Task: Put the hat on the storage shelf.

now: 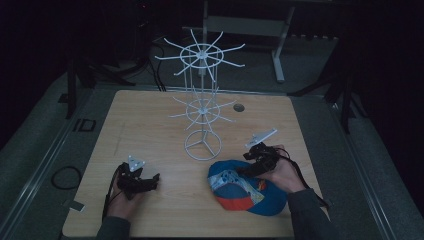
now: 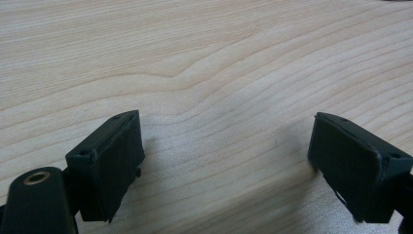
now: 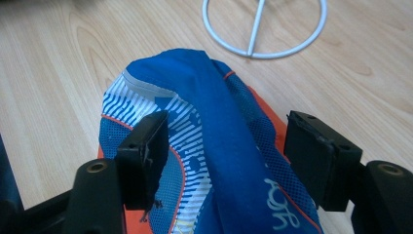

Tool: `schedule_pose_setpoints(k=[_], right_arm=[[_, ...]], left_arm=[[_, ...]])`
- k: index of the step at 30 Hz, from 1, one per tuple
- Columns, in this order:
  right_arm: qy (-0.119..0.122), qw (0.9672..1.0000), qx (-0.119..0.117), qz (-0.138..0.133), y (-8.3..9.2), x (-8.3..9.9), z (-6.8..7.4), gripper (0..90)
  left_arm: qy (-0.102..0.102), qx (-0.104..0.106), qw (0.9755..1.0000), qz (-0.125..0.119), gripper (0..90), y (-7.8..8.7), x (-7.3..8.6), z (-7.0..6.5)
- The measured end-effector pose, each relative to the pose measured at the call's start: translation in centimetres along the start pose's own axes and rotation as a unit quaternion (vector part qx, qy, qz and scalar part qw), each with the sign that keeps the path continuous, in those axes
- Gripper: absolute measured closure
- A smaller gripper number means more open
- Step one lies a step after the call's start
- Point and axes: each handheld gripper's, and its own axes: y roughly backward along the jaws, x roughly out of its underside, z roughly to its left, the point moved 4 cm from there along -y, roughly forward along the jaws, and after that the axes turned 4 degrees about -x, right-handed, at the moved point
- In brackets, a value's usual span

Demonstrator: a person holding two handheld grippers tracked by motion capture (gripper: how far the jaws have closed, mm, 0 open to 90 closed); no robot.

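A blue cap (image 1: 240, 189) with orange trim and white stripes lies upside down on the wooden table (image 1: 150, 125), near its front right. My right gripper (image 1: 248, 170) is low over the cap's left part. In the right gripper view its jaws (image 3: 226, 119) stand wide apart on either side of a raised blue fold of the cap (image 3: 219, 146), and the pads do not squeeze it. My left gripper (image 1: 150, 181) rests at the front left of the table, open, with bare wood between its fingers (image 2: 224, 117).
A tall white wire rack (image 1: 202, 100) with two tiers of spokes stands at the table's middle. Its round base ring (image 3: 263, 29) lies just beyond the cap. A small dark hole (image 1: 239, 107) sits in the tabletop behind it. Dark floor surrounds the table.
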Motion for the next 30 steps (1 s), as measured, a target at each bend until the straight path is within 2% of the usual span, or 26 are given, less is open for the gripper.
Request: schedule_pose_setpoints(k=[12,13,19,24,25,26,27,28,29,30], right_arm=[[0.008,0.9992,-0.015,0.035,-1.8,-0.2,0.2,29.0],[0.008,0.9988,-0.016,0.047,-2.2,-0.1,0.2,28.0],[0.010,0.9969,-0.026,0.074,-3.4,0.0,0.0,25.8],[0.018,0.9949,-0.019,0.098,-4.4,0.2,-0.3,26.7],[0.019,0.9939,-0.018,0.107,-4.6,0.3,-0.3,28.4],[0.020,0.9924,-0.006,0.121,-4.7,0.5,-0.5,37.1],[0.022,0.9919,-0.006,0.125,-4.7,0.6,-0.5,42.9],[0.022,0.9919,-0.006,0.125,-4.7,0.6,-0.5,42.9],[0.022,0.9916,-0.010,0.127,-4.7,0.6,-0.5,48.4],[0.032,0.9909,-0.016,0.130,-4.7,0.7,-0.4,60.0]], left_arm=[[0.000,0.000,1.0000,0.000,13.3,0.0,0.0,0.0],[0.000,0.000,1.0000,0.000,13.3,0.0,0.0,0.0],[-0.001,0.000,1.0000,0.001,13.3,0.0,0.0,0.0],[0.000,0.000,1.0000,0.001,13.3,0.0,0.0,0.0],[0.000,0.000,1.0000,0.001,13.3,0.0,0.0,0.0],[0.000,0.000,1.0000,0.001,13.3,0.0,0.0,0.0],[0.000,0.000,1.0000,0.001,13.3,0.0,0.0,0.0],[0.000,0.000,1.0000,0.001,13.3,0.0,0.0,0.0],[0.000,0.000,1.0000,0.001,13.3,0.0,0.0,0.0],[0.000,0.000,1.0000,0.001,13.3,0.0,0.0,0.0]])
